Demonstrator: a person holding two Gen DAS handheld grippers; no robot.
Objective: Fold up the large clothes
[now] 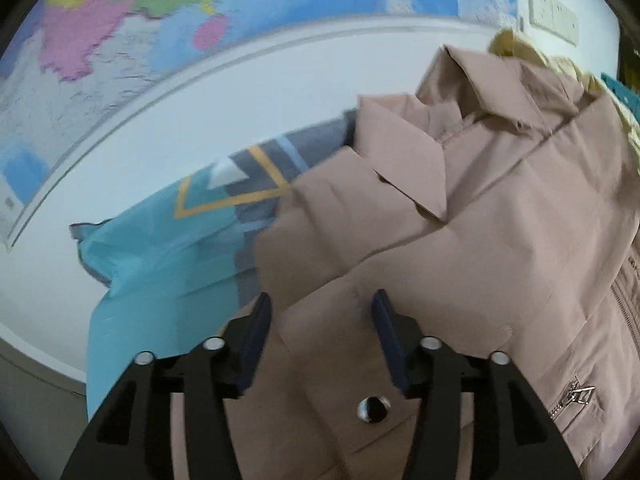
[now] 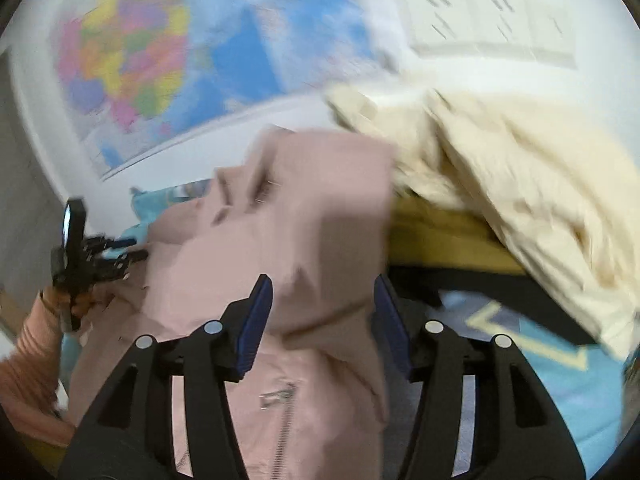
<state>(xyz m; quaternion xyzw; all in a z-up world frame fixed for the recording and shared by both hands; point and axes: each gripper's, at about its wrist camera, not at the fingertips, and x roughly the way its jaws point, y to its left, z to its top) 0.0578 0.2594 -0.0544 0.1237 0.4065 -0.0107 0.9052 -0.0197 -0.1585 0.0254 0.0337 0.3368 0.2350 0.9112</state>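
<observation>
A dusty-pink zip jacket lies partly folded on a blue patterned bedsheet, collar toward the wall. My left gripper is open above the jacket's lower part, with fabric between its blue pads but not pinched. The right wrist view is blurred; it shows the same jacket with its zip. My right gripper is open over a raised fold of the jacket. The left gripper shows at that view's left edge, held by a hand in a pink sleeve.
A cream garment lies bunched at the right, next to the jacket, over a yellow and black item. A large coloured map hangs on the white wall behind. Wall sockets sit at upper right.
</observation>
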